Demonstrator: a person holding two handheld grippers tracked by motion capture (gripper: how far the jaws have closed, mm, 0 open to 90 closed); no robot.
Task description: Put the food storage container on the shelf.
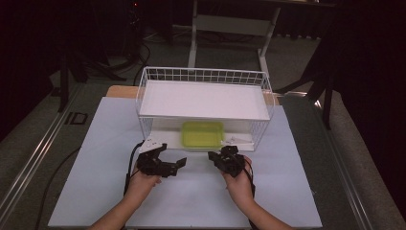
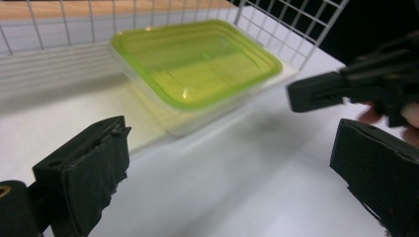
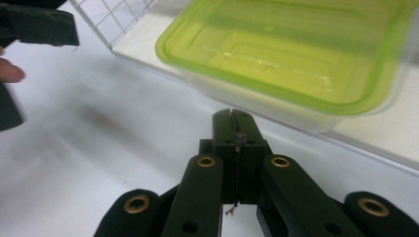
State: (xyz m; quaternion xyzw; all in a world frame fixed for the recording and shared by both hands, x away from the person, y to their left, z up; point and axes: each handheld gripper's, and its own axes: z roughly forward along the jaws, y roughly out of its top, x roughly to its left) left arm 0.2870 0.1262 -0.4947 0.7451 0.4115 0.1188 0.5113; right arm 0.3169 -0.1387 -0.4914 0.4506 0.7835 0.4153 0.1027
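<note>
Nearest the bottom edge of the high view, two forearms reach in over the white desk [image 1: 191,201], each hand holding a black tool. The left claw [image 1: 170,154] has its jaws spread wide apart, with nothing between them; in the left gripper view its two padded jaws stand at the lower left and lower right of the frame with bare desk between. The right claw [image 1: 216,155] has its jaws pressed together on nothing, and the right gripper view shows the two black pads meeting along a thin seam [image 3: 237,129]. The two claws sit near each other but apart, both just in front of the open side of a white wire rack [image 1: 203,75]. The tip of the right claw lies just short of the rack's lower shelf [image 3: 390,133]. On that lower shelf rests a clear plastic container [image 1: 202,134] with a yellow-green lid [image 2: 195,61], lying flat and close to the front edge, under the rack's white upper shelf [image 1: 203,99]. Beyond the rack, a strip of wooden tabletop [image 1: 119,92] shows at the desk's far edge, and farther back the legs of a pale frame [image 1: 230,28] stand on the dim floor.
</note>
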